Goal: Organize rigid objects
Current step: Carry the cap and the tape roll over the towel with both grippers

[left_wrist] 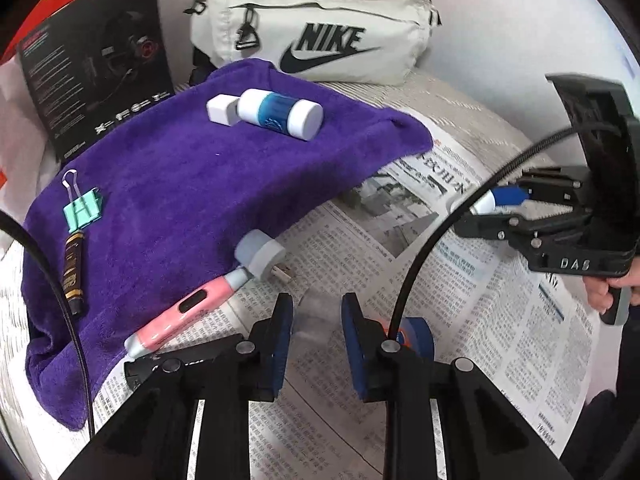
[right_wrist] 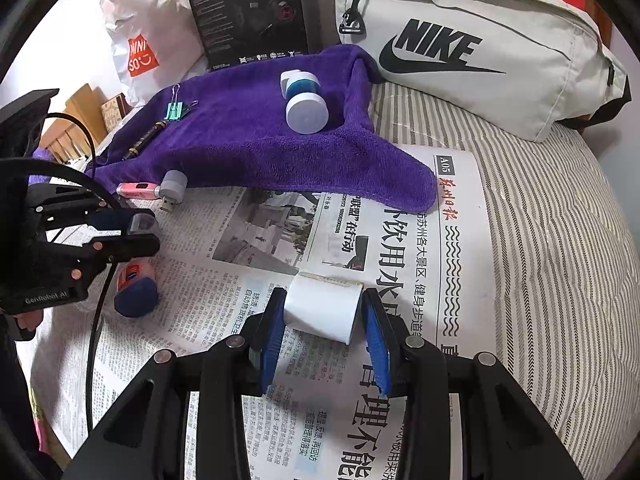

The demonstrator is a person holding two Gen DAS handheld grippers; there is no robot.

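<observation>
On the left, the left gripper (right_wrist: pixel 140 226) pinches a small clear cap (right_wrist: pixel 145 224) above the newspaper (right_wrist: pixel 224 304) — a blue-capped tube (right_wrist: pixel 134 286) lies just beneath it. Farther back, a purple towel (right_wrist: pixel 248 148) carries a green binder clip (right_wrist: pixel 175 110), a dark pen (right_wrist: pixel 145 140) and a white-and-blue bottle (right_wrist: pixel 304 100). Nearer and to the right, the right gripper (right_wrist: pixel 322 328) clamps a white cylinder (right_wrist: pixel 324 308) — its pads press both sides.

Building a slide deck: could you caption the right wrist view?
Right gripper clamps a white cylinder over newspaper, facing a purple towel.
</observation>
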